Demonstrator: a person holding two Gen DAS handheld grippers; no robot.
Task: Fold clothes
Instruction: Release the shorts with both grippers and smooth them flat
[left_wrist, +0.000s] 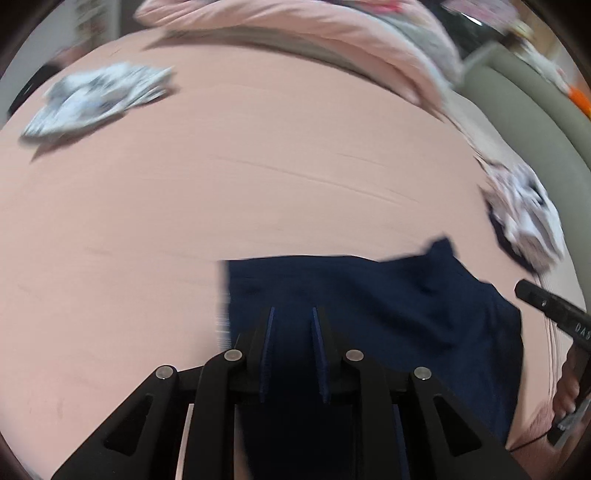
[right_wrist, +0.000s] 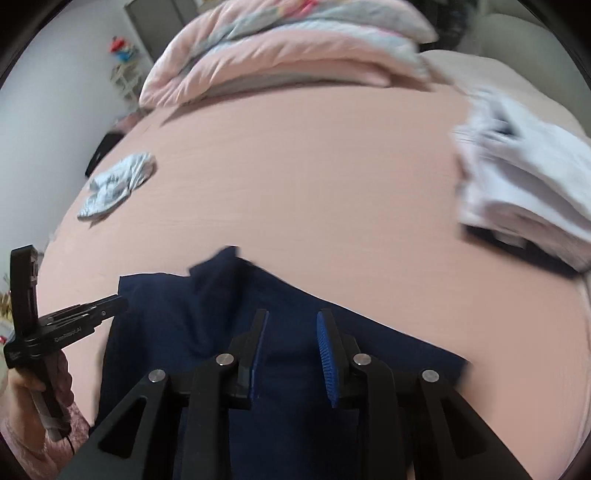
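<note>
Two grippers hover over a navy garment lying on the near edge of a pink bed sheet. Left gripper and right gripper: jaws slightly apart, nothing clamped. Surroundings: patterned cloth far left, folded white stack right, bundled quilt behind.

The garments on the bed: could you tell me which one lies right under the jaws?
The dark navy garment, spread at the near edge of the pink sheet. The patterned white piece and the white stack lie farther off.
</note>
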